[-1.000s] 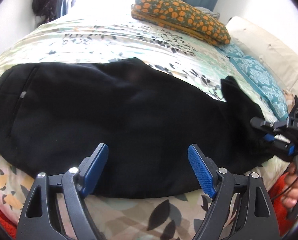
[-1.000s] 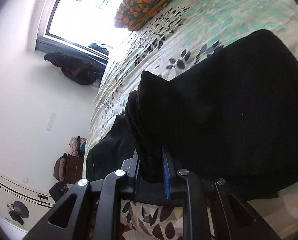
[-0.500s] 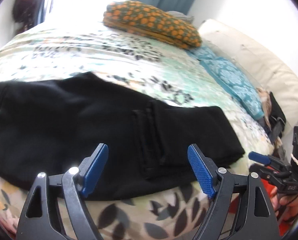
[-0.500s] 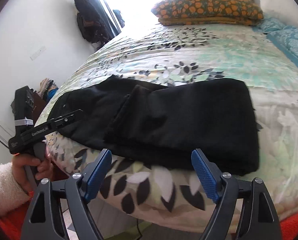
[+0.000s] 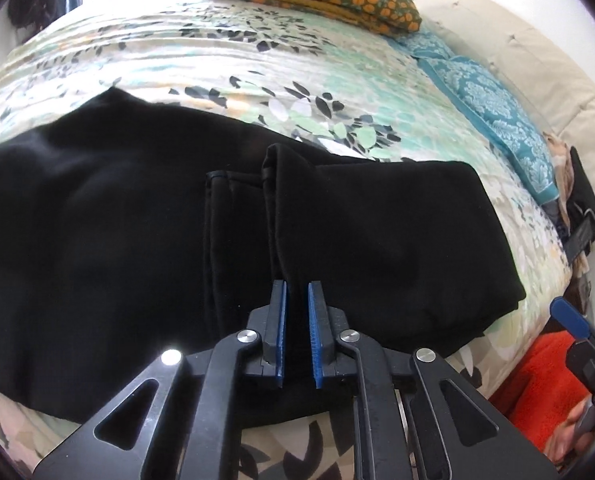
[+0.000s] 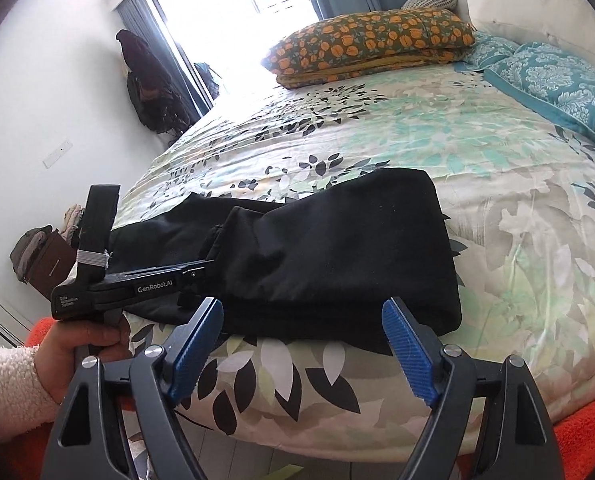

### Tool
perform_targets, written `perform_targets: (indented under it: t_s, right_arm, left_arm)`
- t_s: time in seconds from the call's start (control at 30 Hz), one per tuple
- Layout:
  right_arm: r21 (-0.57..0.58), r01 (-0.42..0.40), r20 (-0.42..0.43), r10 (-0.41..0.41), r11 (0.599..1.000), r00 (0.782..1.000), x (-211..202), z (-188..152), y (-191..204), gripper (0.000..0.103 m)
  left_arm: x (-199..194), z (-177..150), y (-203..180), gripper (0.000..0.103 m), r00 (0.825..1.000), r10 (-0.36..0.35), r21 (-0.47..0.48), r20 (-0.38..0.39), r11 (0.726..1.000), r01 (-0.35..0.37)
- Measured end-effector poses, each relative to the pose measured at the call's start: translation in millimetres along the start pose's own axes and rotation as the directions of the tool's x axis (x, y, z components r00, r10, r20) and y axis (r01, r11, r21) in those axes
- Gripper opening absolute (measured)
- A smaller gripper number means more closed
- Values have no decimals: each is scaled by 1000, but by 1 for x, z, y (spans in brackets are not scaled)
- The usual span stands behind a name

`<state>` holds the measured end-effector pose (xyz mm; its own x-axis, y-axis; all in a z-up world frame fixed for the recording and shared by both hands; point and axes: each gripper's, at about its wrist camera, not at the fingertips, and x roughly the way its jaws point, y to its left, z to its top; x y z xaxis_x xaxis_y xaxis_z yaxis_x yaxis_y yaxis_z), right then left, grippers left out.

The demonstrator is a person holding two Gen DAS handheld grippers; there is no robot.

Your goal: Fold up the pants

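Fingers of the left gripper (image 5: 296,330) pinch the near hem of the black pants (image 5: 97,240), which lie half-folded on the floral bedspread (image 6: 377,128); right gripper (image 6: 303,350) gapes empty at six o'clock. Next, probably, carry the hem toward nine o'clock.
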<state>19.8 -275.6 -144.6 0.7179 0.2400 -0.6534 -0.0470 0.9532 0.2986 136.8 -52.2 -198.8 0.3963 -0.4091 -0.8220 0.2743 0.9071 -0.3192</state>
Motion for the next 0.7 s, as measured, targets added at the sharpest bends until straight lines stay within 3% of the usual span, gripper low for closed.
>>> perform_targets:
  t_s: [0.17, 0.27, 0.4, 0.5, 0.53, 0.57, 0.6, 0.63, 0.7]
  right_arm:
    - [0, 76, 50, -76, 997, 996, -7, 5, -4, 82]
    - [19, 129, 62, -129, 992, 990, -6, 7, -13, 82]
    - [26, 232, -42, -231, 972, 972, 28, 10, -25, 82]
    - [-21, 248, -166, -248, 969, 955, 66, 4, -28, 82]
    - [-51, 268, -189, -272, 962, 943, 74, 1, -27, 82]
    - [-77, 283, -187, -292, 956, 938, 78, -1, -24, 83]
    - [-87, 288, -178, -299, 954, 937, 78, -1, -23, 84]
    - [-88, 289, -176, -300, 953, 937, 78, -1, -23, 84]
    - [-87, 287, -178, -298, 954, 938, 77, -3, -24, 85]
  left_arm:
    - [-33, -6, 0, 3, 998, -46, 20, 38, 999, 45]
    - [-54, -9, 2, 4, 997, -25, 71, 78, 997, 20]
    - [-30, -11, 22, 4, 999, 27, 43, 26, 999, -28]
    - [-20, -16, 23, 11, 999, 50, 47, -1, 998, -49]
    - [-24, -16, 23, 15, 999, 39, 35, 9, 999, -40]
    - [-30, -14, 26, 35, 999, 37, 16, 23, 999, -37]
    - [-37, -11, 30, 64, 998, 44, -8, 54, 999, -44]
    - [-47, -9, 36, 72, 993, 58, -33, 102, 998, -55]
    - [-54, -2, 48, 74, 989, 56, -71, 140, 996, -46]
